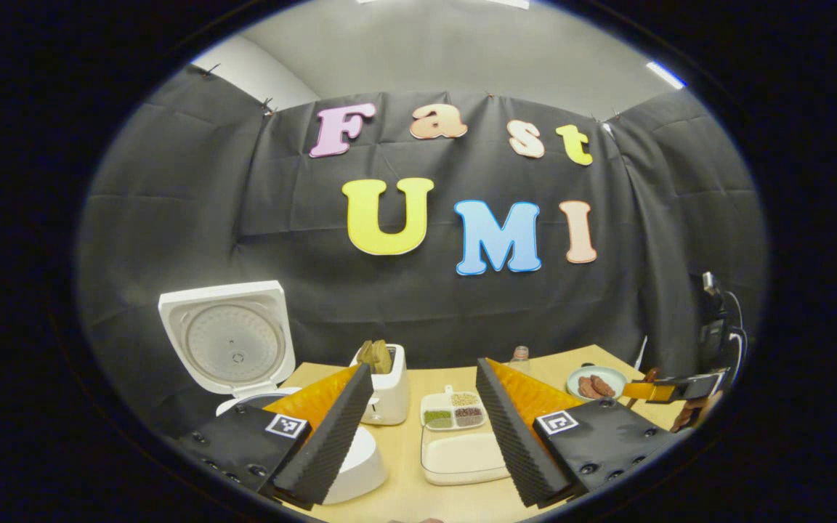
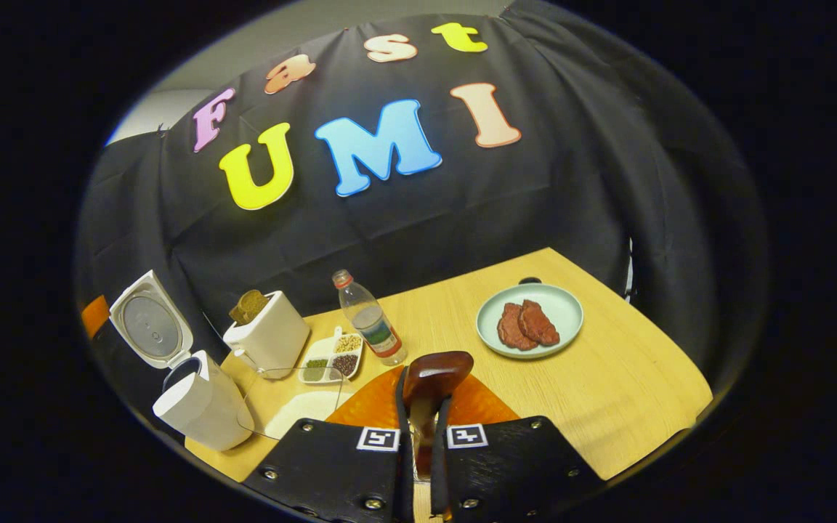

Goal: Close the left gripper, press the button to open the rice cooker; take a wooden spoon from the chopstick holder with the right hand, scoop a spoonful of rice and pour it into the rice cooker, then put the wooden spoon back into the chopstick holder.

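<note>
Nearest the lens in the right gripper view, the right tool (image 2: 422, 436) has its two fingers drawn narrow on the handle of the wooden spoon (image 2: 433, 378), whose dark bowl stands up just past the fingertips; the spoon's long axis runs along the fingers, pointing forward over the surface (image 2: 607, 378). Whether the bowl carries rice cannot be told. From this tool the rice cooker (image 2: 197, 403) lies well to the left and low in the view, its lid (image 2: 148, 323) raised upright and its mouth facing up, so the button step appears done. Between the spoon and the cooker sit a clear container of rice (image 2: 295, 403), touching nothing of the tool, then a divided dish of grains (image 2: 331, 359), a toaster (image 2: 269, 338) and a bottle (image 2: 371, 319); a plate with meat (image 2: 531, 319) lies to the right, away from the path. In the left gripper view the left tool (image 1: 424, 428) stands wide and empty, its left finger just before the rice cooker (image 1: 349, 465) and open lid (image 1: 228, 338), while the right tool (image 1: 669, 391) shows far off at the right edge. By judgement, the coming move turns on a leftward sweep of the spoon toward the rice container, and on to the cooker's mouth. The chopstick holder cannot be made out.
</note>
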